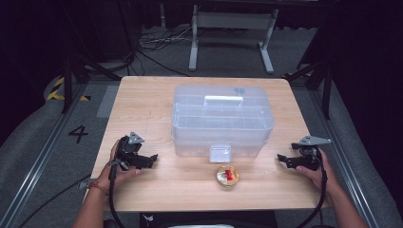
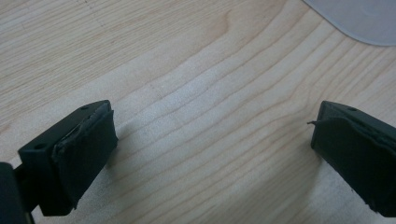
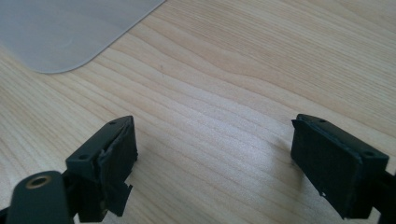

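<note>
Nothing looks started yet, judging by how things lie. The box [image 1: 222, 121], a clear plastic case with a white handle on its lid, stands shut in the middle of the table [image 1: 142, 95], its front latch [image 1: 220, 153] down. Just in front of the latch, apart from the box, lies a small round tin [image 1: 227, 175] with something red on top. Both are likely the things to be worked on, perhaps the tin going into the box, though that is only a guess; opening the lid and moving the tin would all be left to do. Through the clear walls the box shows dividers but no contents that can be made out. The left gripper [image 1: 151, 159] rests on the table left of the box, jaws wide apart with only bare wood between them. The right gripper [image 1: 281, 159] sits to the right, equally wide and holding nothing.
</note>
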Available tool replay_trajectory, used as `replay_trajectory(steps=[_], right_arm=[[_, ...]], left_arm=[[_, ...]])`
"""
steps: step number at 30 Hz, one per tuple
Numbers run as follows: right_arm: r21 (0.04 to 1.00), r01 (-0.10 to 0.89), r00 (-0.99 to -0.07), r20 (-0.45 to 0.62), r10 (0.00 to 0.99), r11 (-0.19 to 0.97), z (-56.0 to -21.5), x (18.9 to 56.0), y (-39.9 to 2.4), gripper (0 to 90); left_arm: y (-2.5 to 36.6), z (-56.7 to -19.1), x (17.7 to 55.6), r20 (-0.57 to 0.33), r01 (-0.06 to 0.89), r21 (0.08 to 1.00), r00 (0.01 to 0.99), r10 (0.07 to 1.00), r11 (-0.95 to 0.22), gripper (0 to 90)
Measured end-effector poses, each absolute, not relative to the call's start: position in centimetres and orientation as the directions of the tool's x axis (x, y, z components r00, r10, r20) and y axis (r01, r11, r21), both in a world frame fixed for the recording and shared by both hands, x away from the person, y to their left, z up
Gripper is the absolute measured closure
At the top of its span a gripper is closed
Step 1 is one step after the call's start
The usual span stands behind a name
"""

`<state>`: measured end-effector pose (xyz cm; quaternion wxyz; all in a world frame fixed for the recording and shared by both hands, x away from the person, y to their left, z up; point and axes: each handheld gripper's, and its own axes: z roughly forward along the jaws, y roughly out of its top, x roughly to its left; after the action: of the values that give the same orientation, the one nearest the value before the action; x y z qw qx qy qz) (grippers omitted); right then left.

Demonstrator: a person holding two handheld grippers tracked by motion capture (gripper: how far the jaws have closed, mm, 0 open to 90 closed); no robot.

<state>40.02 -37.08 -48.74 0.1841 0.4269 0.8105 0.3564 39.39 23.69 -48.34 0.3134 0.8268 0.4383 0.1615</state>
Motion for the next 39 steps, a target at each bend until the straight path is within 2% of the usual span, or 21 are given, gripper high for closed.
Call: replay_trajectory(steps=[11,20,22,30,32,39], right_arm=[[0.735,0.556,-0.576,0.004,0.817,0.389,-48.7,40.1,-37.2,15.0],[0.732,0.563,-0.564,0.001,0.826,0.383,-48.7,40.1,-37.3,15.9],[0.740,0.553,-0.557,-0.015,0.831,0.384,-48.5,39.8,-37.5,24.1],[0.765,0.524,-0.566,-0.017,0.824,0.375,-47.9,39.3,-37.6,21.0],[0.775,0.496,-0.593,-0.027,0.805,0.391,-47.1,39.0,-37.2,18.4],[0.802,0.450,-0.616,-0.040,0.787,0.393,-45.5,38.3,-36.4,19.5]], left_arm=[[23.8,-48.4,39.2,-0.005,0.611,0.662,0.582,0.813,-0.434,0.2],[24.3,-48.3,38.9,-0.016,0.573,0.657,0.660,0.751,-0.490,0.2],[24.3,-48.3,38.9,-0.011,0.571,0.657,0.661,0.750,-0.493,0.4],[24.2,-48.3,39.0,-0.014,0.569,0.656,0.666,0.746,-0.495,0.0],[24.2,-48.3,39.0,-0.014,0.571,0.655,0.664,0.748,-0.494,0.0],[24.2,-48.3,38.9,-0.017,0.576,0.656,0.657,0.754,-0.488,0.0]])
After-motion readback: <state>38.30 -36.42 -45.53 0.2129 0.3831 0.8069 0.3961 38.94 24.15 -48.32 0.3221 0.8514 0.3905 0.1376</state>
